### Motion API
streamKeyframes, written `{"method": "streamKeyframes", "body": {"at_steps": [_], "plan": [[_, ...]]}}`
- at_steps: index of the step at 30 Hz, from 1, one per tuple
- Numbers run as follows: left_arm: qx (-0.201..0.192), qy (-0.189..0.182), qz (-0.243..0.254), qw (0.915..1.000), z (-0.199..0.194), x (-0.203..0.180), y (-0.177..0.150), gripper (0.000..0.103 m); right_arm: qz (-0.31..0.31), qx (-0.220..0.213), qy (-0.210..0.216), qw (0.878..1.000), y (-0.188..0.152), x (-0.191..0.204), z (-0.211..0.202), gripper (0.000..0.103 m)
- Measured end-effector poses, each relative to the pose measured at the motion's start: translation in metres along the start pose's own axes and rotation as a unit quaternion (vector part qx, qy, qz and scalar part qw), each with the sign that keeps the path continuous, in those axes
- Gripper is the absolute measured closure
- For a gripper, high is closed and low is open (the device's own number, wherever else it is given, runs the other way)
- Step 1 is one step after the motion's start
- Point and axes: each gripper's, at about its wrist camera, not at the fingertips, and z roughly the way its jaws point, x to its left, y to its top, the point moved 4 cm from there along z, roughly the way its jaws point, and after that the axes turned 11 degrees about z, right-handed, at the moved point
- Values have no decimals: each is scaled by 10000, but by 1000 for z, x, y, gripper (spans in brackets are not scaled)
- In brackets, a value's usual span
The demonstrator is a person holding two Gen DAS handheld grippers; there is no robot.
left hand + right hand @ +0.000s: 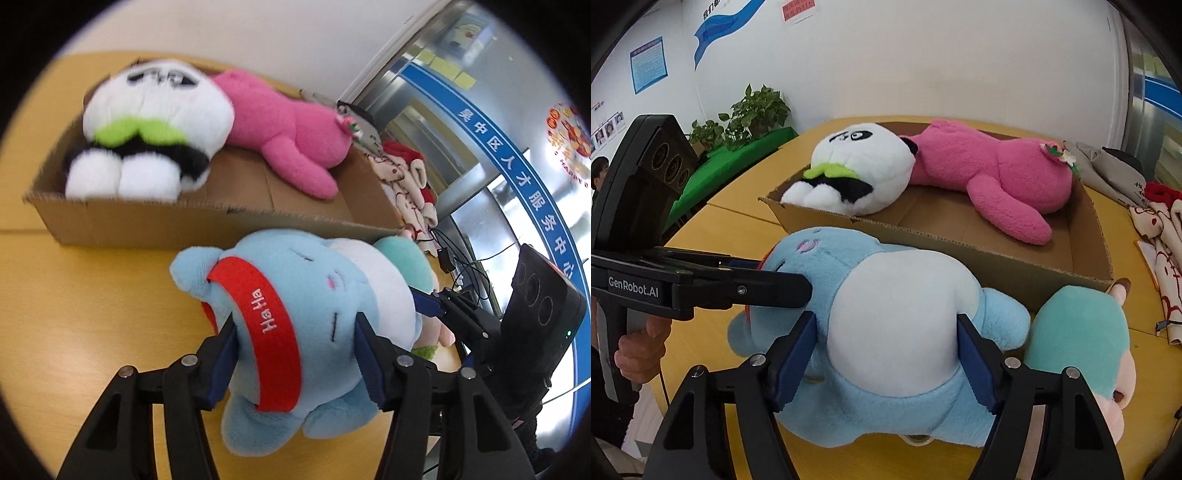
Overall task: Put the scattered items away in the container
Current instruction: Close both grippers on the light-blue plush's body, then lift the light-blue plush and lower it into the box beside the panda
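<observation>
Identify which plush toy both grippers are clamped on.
The blue plush with the red "Ha Ha" headband, lying on the table; the panda and pink plush already lie in the cardboard box.

panda plush [147,129] blurred, teal plush [1082,332] half hidden

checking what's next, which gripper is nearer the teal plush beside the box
Right. The right gripper clamps the blue plush at its belly, right beside the teal plush; the left gripper grips the blue plush's head, farther away.
</observation>
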Motion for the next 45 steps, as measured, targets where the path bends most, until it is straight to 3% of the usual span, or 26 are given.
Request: {"method": "streamKeyframes", "body": {"at_steps": [2,5,7,11,13,17,19,23,29,33,37,41,45], "plan": [[31,66,104,9999,-1,-1,2,47,68,5,11,10000,2,-1,-1,19],[431,18,-51,9991,20,11,-8,48,210,343,-42,9992,-9,-10,17,14],[503,-162,-300,9982,31,22,-18,47,265,531,-117,9982,-21,-12,30,0],[615,-500,-780,9938,36,38,-29,24,115,725,-254,9970,-33,-12,43,0],[709,-636,-848,9918,43,38,-32,23,41,813,-278,9963,-33,-14,46,0],[669,-374,-366,9964,43,21,-28,34,-165,863,-557,9946,-43,-8,51,0],[649,-286,-205,9973,39,14,-27,40,-166,741,-656,9950,-49,-4,46,7],[407,-79,142,9990,15,-1,-21,47,220,435,-360,9982,-46,-7,24,20],[-227,18,488,9985,-31,-19,27,47,169,-435,-316,9984,-1,9,-21,21],[-775,266,930,9923,-56,-34,91,47,36,-1071,-356,9936,61,10,-45,21],[-1195,661,1256,9826,-62,-34,150,47,110,-1540,-331,9875,126,3,-40,21],[-924,571,1007,9890,-30,-4,178,47,245,-1483,-305,9882,151,-11,-1,21],[-126,484,538,9973,52,49,157,47,695,-689,-337,9946,128,-47,77,21]]}}
